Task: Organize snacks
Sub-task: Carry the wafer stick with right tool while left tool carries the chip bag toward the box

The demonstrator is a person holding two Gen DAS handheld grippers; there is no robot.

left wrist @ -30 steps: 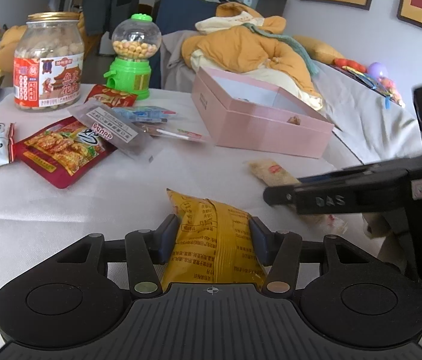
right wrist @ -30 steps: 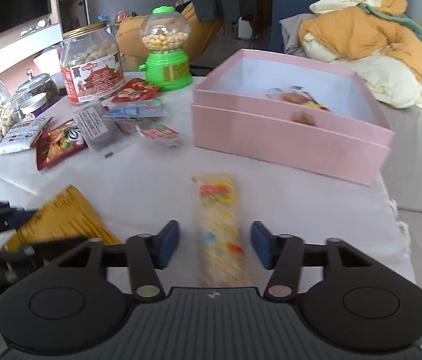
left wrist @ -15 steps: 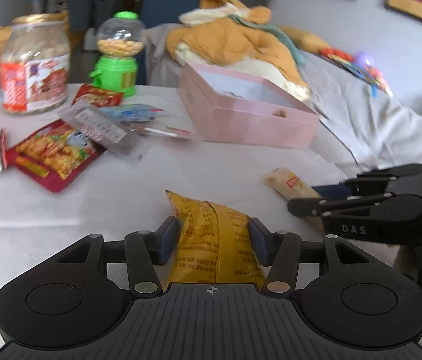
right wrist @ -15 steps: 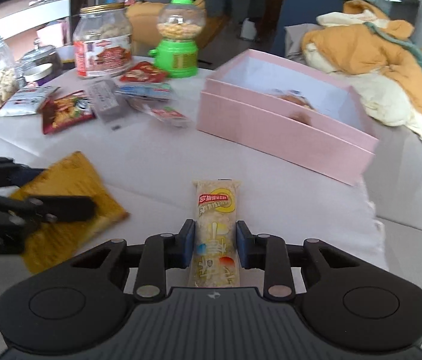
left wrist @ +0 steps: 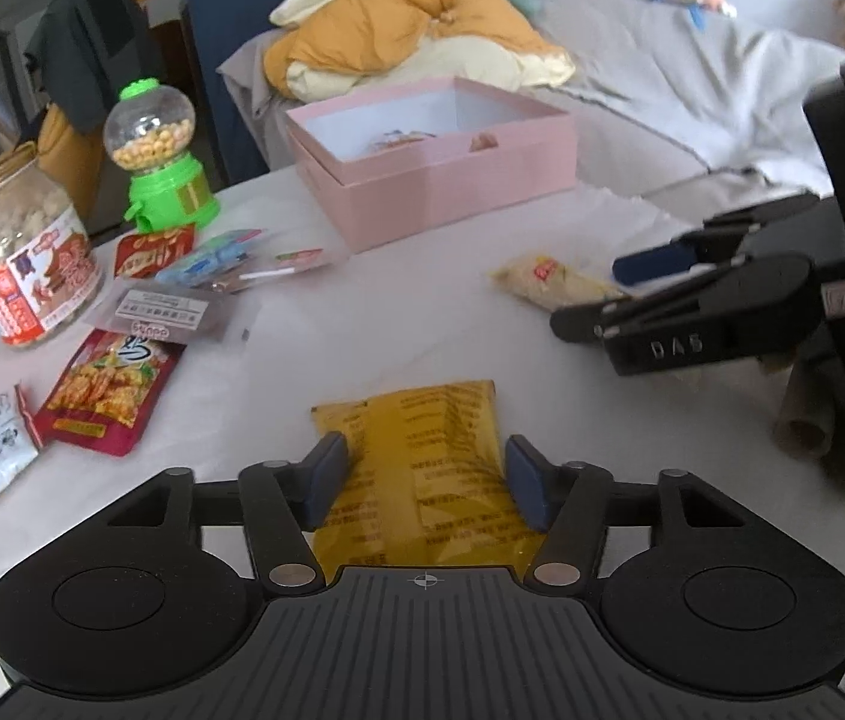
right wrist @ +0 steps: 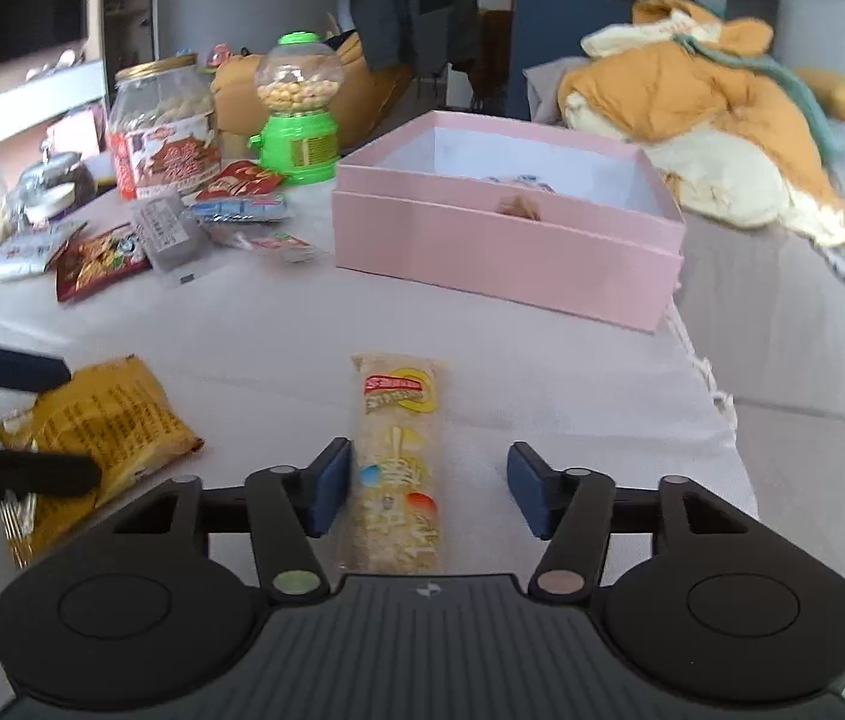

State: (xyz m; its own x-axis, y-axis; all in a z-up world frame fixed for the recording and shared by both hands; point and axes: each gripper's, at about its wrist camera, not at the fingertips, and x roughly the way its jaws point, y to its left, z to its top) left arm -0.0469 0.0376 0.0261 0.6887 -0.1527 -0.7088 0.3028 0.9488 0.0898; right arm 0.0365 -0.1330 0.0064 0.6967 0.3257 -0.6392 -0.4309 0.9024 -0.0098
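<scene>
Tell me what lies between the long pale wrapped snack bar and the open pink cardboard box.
Only bare white tablecloth separates the snack bar from the pink box, shown clearest in the right wrist view.

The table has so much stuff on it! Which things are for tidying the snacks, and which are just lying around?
For the job: yellow snack bag, pale snack bar, red snack packet, pink box.

Just lying about: orange jacket on the sofa, dark coat hanging behind.

Your left gripper (left wrist: 425, 474) points down at the surface, fingers (left wrist: 326, 471) just opened, spread wide. Your right gripper (right wrist: 428, 492) sits to its right, also angled down, fingers (right wrist: 527, 498) just opened and apart.
</scene>
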